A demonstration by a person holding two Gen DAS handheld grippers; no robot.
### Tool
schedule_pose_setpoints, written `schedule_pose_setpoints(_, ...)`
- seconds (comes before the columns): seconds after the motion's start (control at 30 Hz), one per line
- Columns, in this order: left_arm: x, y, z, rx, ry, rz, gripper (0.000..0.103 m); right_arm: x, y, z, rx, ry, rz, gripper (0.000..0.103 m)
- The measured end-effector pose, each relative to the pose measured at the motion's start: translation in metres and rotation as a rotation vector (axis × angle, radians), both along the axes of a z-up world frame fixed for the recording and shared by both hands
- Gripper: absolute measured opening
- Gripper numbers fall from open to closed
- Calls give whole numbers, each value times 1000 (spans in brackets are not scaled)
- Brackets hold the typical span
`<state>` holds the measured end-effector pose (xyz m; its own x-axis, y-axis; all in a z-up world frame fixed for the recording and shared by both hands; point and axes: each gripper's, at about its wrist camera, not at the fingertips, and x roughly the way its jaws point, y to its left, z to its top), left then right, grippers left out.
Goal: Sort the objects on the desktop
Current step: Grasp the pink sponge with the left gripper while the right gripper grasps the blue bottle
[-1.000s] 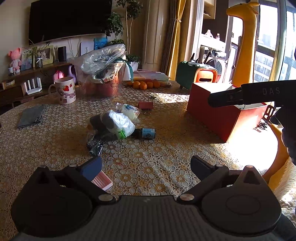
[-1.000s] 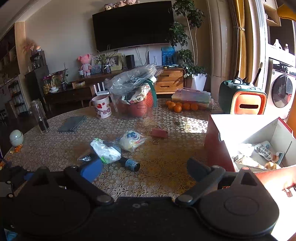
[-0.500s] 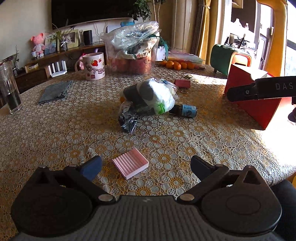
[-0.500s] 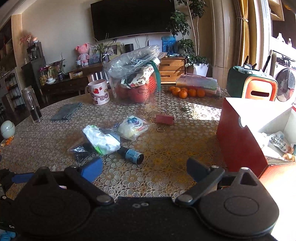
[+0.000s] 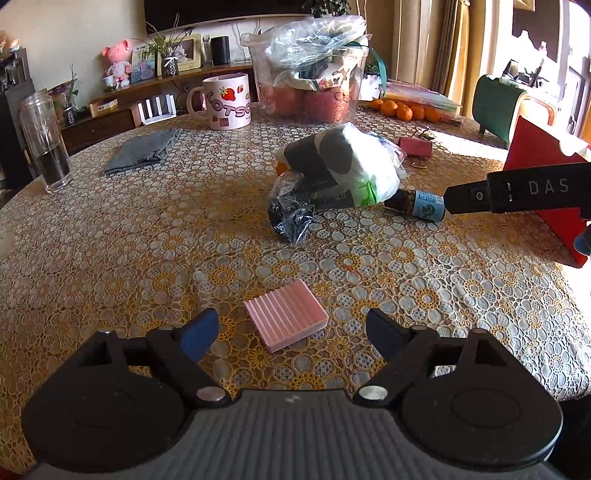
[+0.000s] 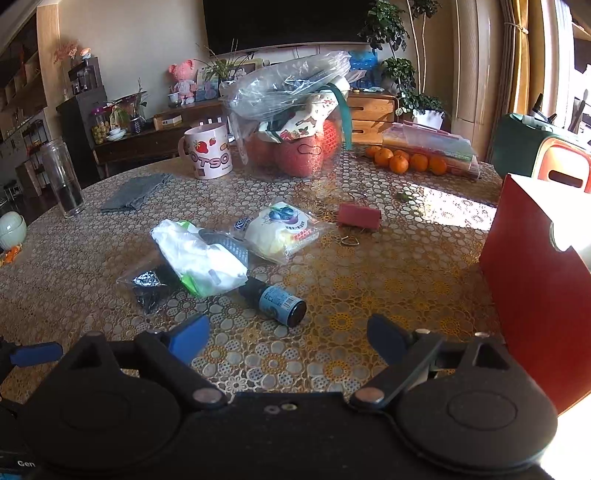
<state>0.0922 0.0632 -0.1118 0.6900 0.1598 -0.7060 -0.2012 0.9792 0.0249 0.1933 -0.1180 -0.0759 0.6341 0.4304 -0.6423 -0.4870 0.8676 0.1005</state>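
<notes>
right wrist: bottle (image 6: 277,300) lies flat, base toward camera

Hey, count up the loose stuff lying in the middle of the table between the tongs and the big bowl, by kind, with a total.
Plastic packets: 3, white-and-green, black, blueberry snack
Small bottle with blue label: 1
Pink binder clip: 1
Pink ribbed block: 1
Total: 6

Strawberry mug (image 5: 226,101), glass jar (image 5: 44,142), folded grey cloth (image 5: 142,149), oranges (image 6: 406,161), pink plush toy (image 6: 181,79), television (image 6: 280,20)
</notes>
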Motion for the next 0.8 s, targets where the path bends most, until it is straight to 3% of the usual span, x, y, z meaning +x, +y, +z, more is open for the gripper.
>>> schedule_pose_setpoints(0.07,3,-1,-3,6,16,7,73,4,2,-3,2,5,7,92)
schedule_pose_setpoints(0.2,3,-2,-5,11,14,12,70,13,8,-7,-9,10,30,87)
schedule_pose_setpoints(0.37,6,-4,-4,3,0,-24,48,23,14,-13,-22,14,49,85)
schedule_pose_setpoints(0.8,20,-2,-8,-17,-40,-118,46,39,26,-25,-59,16,86,79)
